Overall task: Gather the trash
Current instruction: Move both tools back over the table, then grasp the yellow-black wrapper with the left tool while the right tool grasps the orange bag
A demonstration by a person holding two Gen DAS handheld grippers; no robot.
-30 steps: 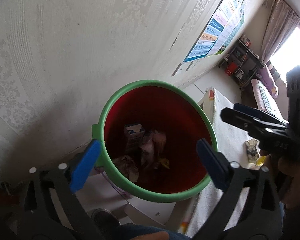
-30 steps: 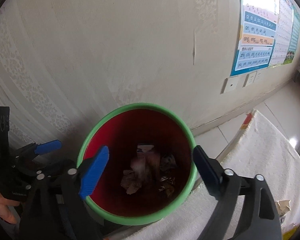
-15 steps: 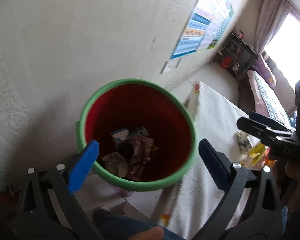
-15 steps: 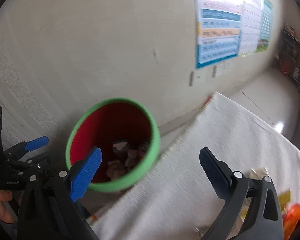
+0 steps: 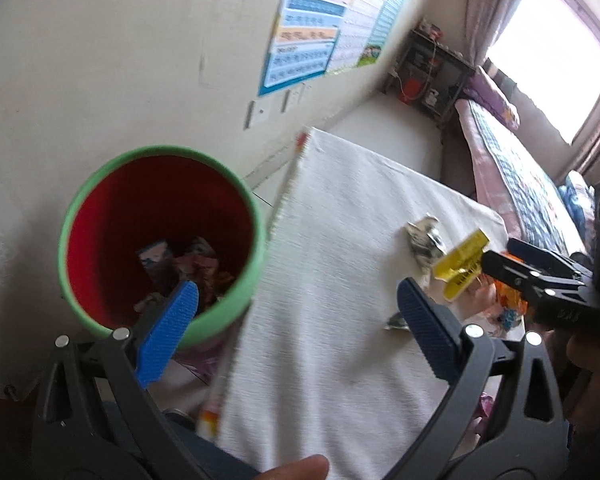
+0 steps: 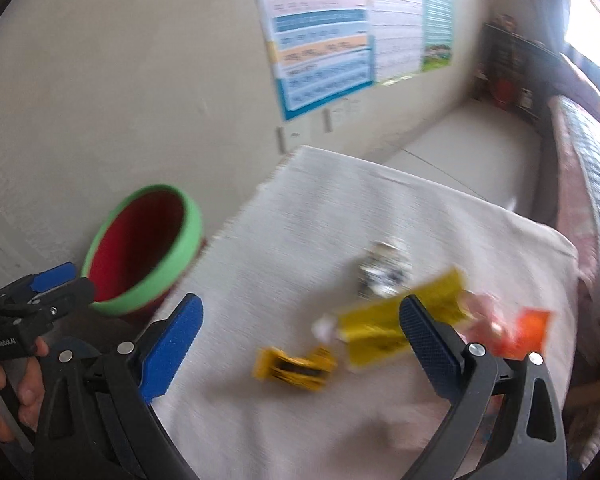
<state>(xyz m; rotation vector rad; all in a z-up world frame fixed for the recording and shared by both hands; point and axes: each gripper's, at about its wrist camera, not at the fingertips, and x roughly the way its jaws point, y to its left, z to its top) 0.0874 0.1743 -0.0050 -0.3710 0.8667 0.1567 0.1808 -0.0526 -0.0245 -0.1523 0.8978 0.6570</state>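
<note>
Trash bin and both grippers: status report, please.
Left gripper open, right gripper open, both empty. Bin holds trash. Wrappers on cloth.

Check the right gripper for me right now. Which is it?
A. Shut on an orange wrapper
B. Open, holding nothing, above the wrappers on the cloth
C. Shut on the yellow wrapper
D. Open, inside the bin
B: the right gripper has its jaws spread wide with nothing between them, over the yellow wrapper lying on the white cloth, away from the bin.

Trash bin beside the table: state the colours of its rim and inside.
The trash bin has a green rim and a red inside, clearest in the left wrist view.
</note>
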